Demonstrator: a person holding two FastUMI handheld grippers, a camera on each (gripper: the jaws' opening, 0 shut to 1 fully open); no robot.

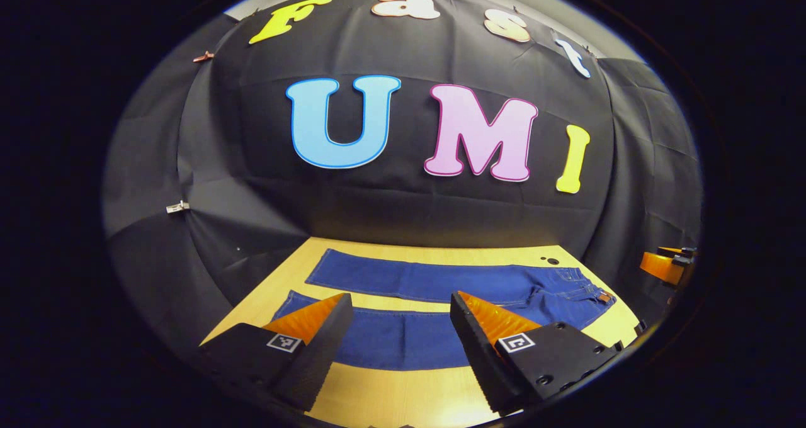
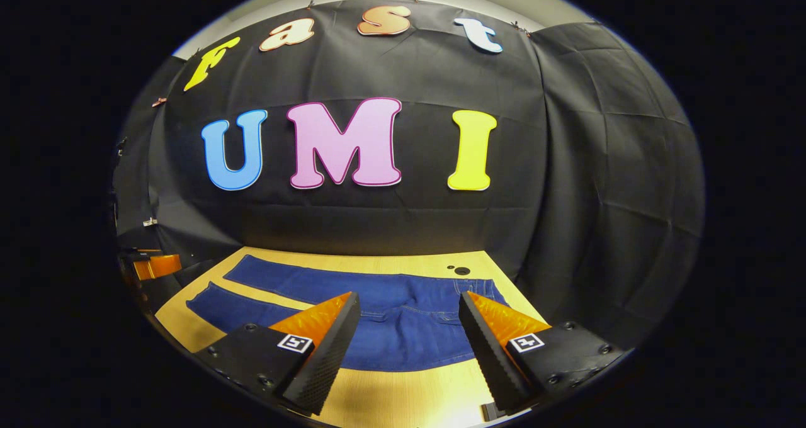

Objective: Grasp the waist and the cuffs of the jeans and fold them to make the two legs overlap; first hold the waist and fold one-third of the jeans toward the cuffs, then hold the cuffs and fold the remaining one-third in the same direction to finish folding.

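Ahead of the left gripper (image 1: 398,327), whose fingers stand wide apart above the light wooden table (image 1: 403,396), bare tabletop lies between it and the flat dark-blue denim jeans (image 1: 441,283), with nothing standing in that gap. A strip of bare wood runs between the two spread legs. The right gripper (image 2: 409,327), also spread wide, has the same bare wood below and before it; beyond the jeans the black cloth booth wall (image 2: 390,226) closes off the far edge and the right side.

Square black-and-white markers and round screws are seen on the dark wedge-shaped bodies of the left tongs (image 1: 398,318) and right tongs (image 2: 409,318).

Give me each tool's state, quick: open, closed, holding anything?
Left tool: open, holding nothing, above the jeans legs.
Right tool: open, holding nothing, above the jeans' waist end.
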